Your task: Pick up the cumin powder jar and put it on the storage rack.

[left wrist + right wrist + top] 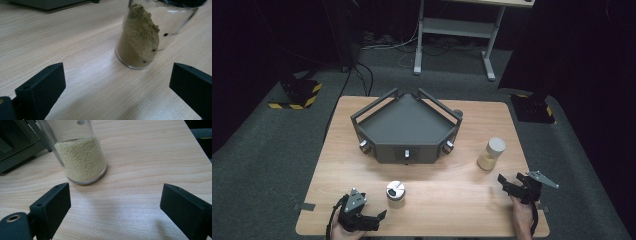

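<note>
The person is holding both grippers low over the near edge of the wooden table point(362, 145), and neither one is gripping anything yet. The left gripper point(379, 216) is standing with its jaws spread wide and empty, pointing toward the short jar of brown powder point(395, 193), which is sitting upright on the bare wood just ahead of it; in the left gripper view that jar point(143, 37) is showing its powder heaped to one side, still clear of the jaws. The right gripper point(504, 183) is also gaping wide with nothing between its jaws, aimed at the taller jar of pale grains point(491, 154), which is standing upright near the table's right side, in front of the jaws and slightly left of them in the right gripper view point(80, 157). The grey angular tray point(382, 147) behind the jars is holding nothing. To my eye the work is only beginning: both jars are waiting to be grasped, and everything after that is still to come.
</note>
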The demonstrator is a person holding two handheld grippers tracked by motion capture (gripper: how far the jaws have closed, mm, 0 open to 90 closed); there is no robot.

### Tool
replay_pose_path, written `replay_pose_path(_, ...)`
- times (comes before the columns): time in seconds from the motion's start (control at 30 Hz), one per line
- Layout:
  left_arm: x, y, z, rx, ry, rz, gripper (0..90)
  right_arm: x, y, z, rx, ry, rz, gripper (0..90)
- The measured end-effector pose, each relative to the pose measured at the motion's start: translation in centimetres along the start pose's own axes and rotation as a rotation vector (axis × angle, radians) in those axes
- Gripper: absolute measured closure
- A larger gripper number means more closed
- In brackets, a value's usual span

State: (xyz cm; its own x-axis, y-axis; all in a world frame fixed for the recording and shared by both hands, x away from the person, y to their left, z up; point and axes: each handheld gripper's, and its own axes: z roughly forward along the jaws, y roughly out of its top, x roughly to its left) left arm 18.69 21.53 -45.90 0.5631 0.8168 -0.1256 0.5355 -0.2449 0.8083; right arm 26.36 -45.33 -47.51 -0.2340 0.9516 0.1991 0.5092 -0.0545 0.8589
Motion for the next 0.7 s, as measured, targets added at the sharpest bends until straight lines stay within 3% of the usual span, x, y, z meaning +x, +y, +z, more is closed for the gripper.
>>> replay_pose_path(0.33,-1.0,0.5,0.8,0.017,-0.046,0.031,1.0,0.0,0.1,0.0,0.004,0.003,0.0,8.8)
replay_pose_path(0.7,-2.0,1.5,1.9,0.008,-0.056,0.071,1.3,0.0,0.0,0.0,0.002,0.003,-0.003,8.8)
